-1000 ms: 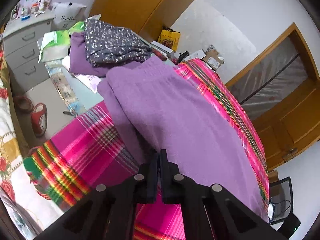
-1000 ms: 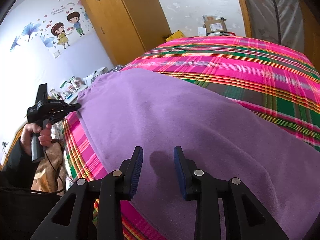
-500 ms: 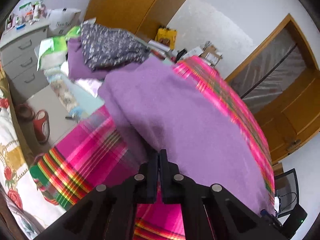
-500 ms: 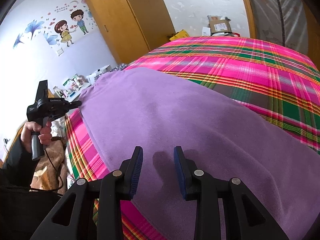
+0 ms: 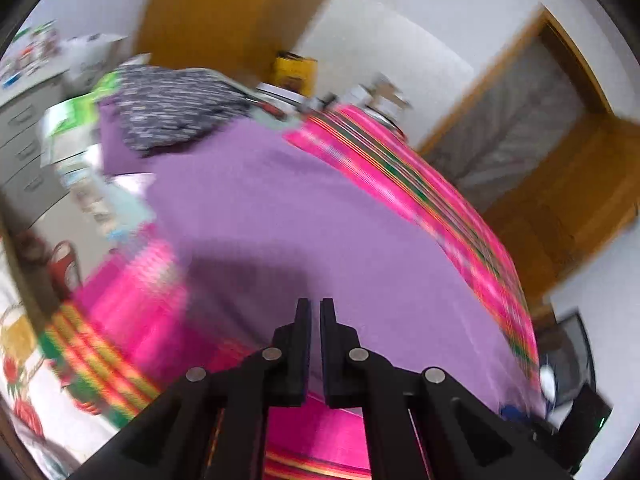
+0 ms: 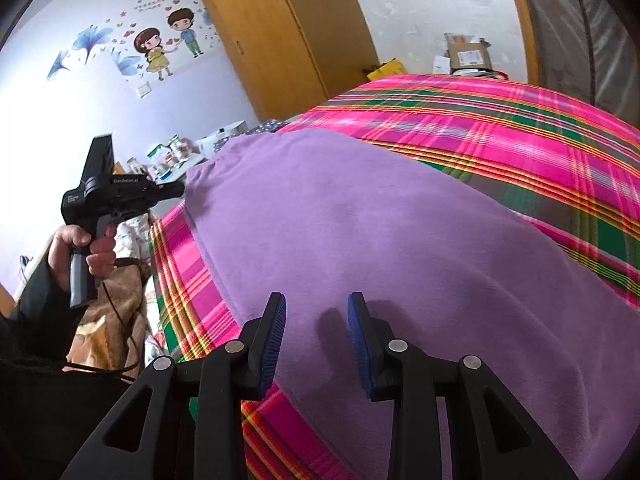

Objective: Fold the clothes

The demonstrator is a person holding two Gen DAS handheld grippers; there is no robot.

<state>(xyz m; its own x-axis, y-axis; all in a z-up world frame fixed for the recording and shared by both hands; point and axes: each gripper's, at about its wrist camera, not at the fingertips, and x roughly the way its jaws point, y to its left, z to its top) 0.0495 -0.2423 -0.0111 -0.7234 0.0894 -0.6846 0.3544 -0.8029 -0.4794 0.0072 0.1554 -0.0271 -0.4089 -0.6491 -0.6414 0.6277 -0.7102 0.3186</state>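
Across the bed [image 6: 520, 128] with its pink plaid cover, the purple garment [image 6: 380, 232] lies spread flat, its long axis running from the near edge by the right gripper [image 6: 316, 312] away toward the far corner where the left gripper [image 5: 315, 312] works. The right gripper hovers just over the near hem with its blue-padded fingers spread apart, holding nothing. The left gripper's fingers are pressed nearly together; in its blurred view, whether they pinch cloth cannot be told. A folded pile [image 5: 168, 116] sits beyond the garment. Judging by the layout, each gripper is nearest one end, so a fold would likely bring one end toward the other.
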